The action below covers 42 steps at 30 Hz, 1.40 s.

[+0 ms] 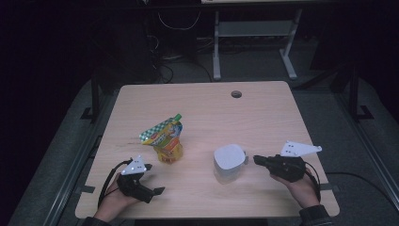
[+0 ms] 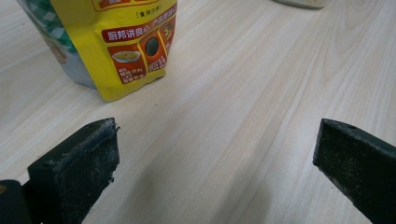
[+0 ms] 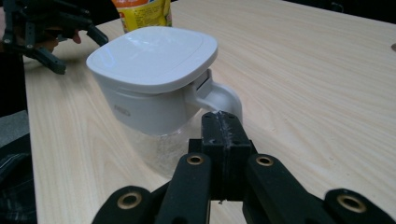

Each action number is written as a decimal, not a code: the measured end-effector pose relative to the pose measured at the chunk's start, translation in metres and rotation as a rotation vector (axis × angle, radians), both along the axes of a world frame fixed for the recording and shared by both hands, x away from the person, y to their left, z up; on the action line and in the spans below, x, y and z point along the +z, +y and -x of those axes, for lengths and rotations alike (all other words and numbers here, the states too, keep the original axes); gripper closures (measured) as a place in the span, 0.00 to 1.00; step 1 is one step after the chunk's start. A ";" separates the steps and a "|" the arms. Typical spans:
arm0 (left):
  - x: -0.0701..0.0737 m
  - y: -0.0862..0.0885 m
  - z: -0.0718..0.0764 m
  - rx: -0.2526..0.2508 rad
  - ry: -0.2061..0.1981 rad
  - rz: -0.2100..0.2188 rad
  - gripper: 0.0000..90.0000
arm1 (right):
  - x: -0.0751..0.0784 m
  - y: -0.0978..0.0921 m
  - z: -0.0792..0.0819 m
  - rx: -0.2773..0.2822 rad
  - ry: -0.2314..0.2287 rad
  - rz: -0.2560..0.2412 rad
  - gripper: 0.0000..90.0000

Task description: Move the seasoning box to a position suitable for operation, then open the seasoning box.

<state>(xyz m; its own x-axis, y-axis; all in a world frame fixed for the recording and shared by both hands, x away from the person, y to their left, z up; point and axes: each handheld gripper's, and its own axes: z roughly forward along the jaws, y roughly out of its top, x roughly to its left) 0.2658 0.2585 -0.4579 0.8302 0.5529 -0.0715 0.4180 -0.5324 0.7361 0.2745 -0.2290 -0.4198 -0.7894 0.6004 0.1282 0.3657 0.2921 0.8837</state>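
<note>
A yellow stand-up pouch (image 1: 164, 139) with a green checked top stands left of the table's middle; its printed lower part (image 2: 130, 46) fills the upper left of the left gripper view. My left gripper (image 1: 154, 178) (image 2: 217, 140) is open near the front edge, short of the pouch, with bare wood between its jaws. A white lidded jug (image 1: 229, 162) (image 3: 154, 79) with a clear lower body stands right of centre, handle (image 3: 219, 95) toward my right gripper (image 1: 257, 160) (image 3: 222, 123). That gripper's jaws are pressed together just at the handle's foot, holding nothing. The left gripper (image 3: 42, 32) also appears beyond the jug.
The wooden table (image 1: 263, 117) has a round cable hole (image 1: 236, 94) near its far edge. Behind the table stands a white desk frame (image 1: 216, 47) on dark floor. Bare wood lies between pouch and jug.
</note>
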 end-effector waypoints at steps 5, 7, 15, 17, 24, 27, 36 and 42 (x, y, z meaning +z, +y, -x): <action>0.000 -0.002 0.001 0.002 -0.001 0.006 0.00 | 0.007 0.001 -0.006 -0.009 -0.001 -0.029 1.00; 0.001 -0.003 0.002 0.002 -0.001 0.014 0.00 | 0.008 0.002 -0.007 -0.008 -0.005 -0.030 1.00; 0.001 -0.013 0.005 -0.025 0.013 0.021 0.00 | 0.023 0.011 -0.015 0.012 -0.017 -0.051 1.00; 0.002 -0.016 0.007 -0.028 0.018 0.032 0.00 | 0.026 0.013 -0.016 0.014 -0.024 -0.056 1.00; 0.008 -0.039 0.009 -0.075 0.020 0.071 0.00 | 0.030 0.023 -0.023 0.029 -0.033 -0.051 1.00; 0.011 -0.051 0.008 -0.100 0.030 0.105 0.00 | 0.034 0.027 -0.027 0.036 -0.043 -0.049 1.00; 0.021 -0.082 0.001 -0.159 -0.007 0.097 0.00 | 0.037 0.036 -0.036 0.053 -0.031 -0.053 1.00; 0.028 -0.100 -0.006 -0.178 -0.018 0.123 0.00 | 0.035 0.039 -0.038 0.060 -0.026 -0.055 1.00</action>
<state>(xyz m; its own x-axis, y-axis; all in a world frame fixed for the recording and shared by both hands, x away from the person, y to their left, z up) 0.2716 0.1585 -0.4298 0.9159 0.3851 -0.1135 0.3113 -0.5026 0.8066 0.3122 -0.1903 -0.3843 -0.8272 0.5446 0.1387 0.3254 0.2631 0.9082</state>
